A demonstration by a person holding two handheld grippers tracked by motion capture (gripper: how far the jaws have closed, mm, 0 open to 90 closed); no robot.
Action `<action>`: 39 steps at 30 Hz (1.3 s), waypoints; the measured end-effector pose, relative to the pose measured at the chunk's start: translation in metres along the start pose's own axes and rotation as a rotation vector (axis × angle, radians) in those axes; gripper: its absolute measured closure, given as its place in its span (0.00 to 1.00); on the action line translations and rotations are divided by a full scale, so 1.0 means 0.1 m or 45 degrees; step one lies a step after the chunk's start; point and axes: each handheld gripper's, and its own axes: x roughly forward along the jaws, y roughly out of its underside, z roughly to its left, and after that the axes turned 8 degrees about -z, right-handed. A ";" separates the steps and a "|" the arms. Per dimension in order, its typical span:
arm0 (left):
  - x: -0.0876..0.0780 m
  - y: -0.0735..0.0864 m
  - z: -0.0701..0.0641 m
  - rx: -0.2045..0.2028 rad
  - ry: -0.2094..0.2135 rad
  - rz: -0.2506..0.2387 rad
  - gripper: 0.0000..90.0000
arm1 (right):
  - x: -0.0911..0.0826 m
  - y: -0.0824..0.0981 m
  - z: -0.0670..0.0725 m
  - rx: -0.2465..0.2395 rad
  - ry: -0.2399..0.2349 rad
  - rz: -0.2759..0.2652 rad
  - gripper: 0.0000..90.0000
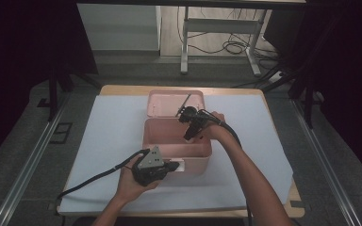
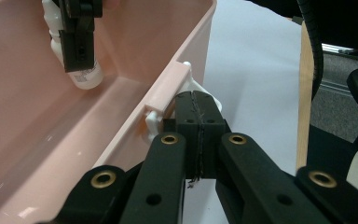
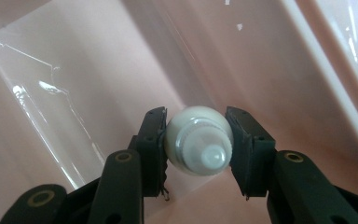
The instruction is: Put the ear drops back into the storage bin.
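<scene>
A pink plastic box [image 1: 193, 159] stands in the middle of the table with its lid [image 1: 169, 101] open at the back. My right gripper [image 1: 191, 133] hangs over the box's inside, shut on a small white bottle [image 3: 200, 145] seen cap-end on, one pad on each side. The left gripper view shows the bottle [image 2: 86, 77] hanging just above the box floor [image 2: 51, 140]. My left gripper [image 1: 174, 166] is at the box's front wall. Its jaws [image 2: 193, 100] are shut, with the tips against the white latch [image 2: 153, 122] on the rim.
The box sits on a pale mat [image 1: 113, 141] that covers most of the wooden table [image 1: 122, 87]. Beyond the table are a desk frame [image 1: 185, 42] and cables on the floor [image 1: 233, 47]. Dark curtains hang on both sides.
</scene>
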 end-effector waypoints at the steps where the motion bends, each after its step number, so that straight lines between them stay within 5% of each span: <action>1: 0.00 0.00 0.00 0.000 0.000 0.000 1.00 | 0.01 0.00 0.00 -0.001 0.003 0.000 0.67; 39: 0.00 0.00 0.00 0.000 -0.002 -0.004 1.00 | 0.21 -0.01 0.05 -0.108 0.042 0.126 0.66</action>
